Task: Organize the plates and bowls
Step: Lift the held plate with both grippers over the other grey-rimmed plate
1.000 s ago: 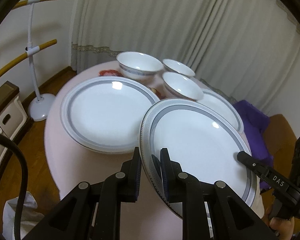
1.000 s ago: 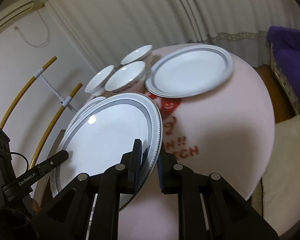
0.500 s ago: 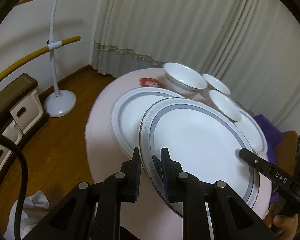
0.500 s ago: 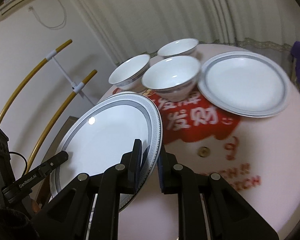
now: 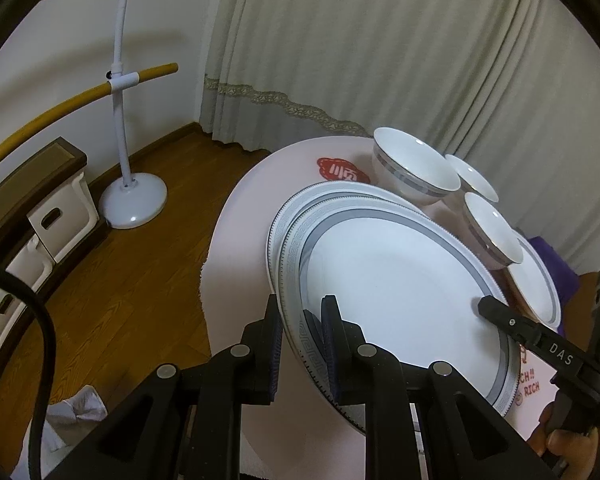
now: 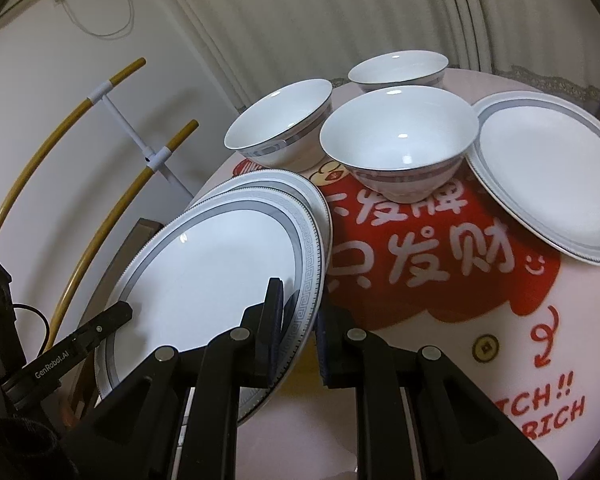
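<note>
Left gripper [image 5: 300, 320] clamped on the near rim of the carried plate [image 5: 400, 292], one of the fingers [image 5: 274, 344] under it and one over. Right gripper [image 6: 298, 314] pinching the opposite rim of the same plate [image 6: 220, 272] — held just above a second plate [image 6: 284, 184] lying on the table [image 6: 440, 340]. Beyond the fingers, three bowls [image 6: 400, 140] and a third plate [image 6: 552, 176]. Only in the left view — wooden floor [image 5: 148, 280] and white stand [image 5: 134, 196]; only in the right — the table's red lettering [image 6: 420, 240], plain to see.
</note>
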Demonstrator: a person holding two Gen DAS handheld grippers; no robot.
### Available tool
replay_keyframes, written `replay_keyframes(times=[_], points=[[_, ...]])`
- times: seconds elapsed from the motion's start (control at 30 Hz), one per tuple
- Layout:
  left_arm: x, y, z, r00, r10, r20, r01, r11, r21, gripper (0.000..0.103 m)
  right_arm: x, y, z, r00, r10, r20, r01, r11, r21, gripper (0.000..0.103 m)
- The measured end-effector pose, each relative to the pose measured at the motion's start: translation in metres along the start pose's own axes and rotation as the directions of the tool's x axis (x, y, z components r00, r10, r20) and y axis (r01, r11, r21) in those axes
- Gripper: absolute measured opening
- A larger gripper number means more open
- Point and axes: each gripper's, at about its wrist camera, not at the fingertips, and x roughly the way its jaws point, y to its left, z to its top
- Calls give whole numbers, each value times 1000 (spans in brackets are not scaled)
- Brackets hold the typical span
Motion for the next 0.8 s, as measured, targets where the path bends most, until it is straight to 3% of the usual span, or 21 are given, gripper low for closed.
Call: replay_keyframes(times=[0.8], points=[[27,4,12,1000,-4,-27,4,1000,1,15,14,5,7,995,-93,-19,93,996,2,16]])
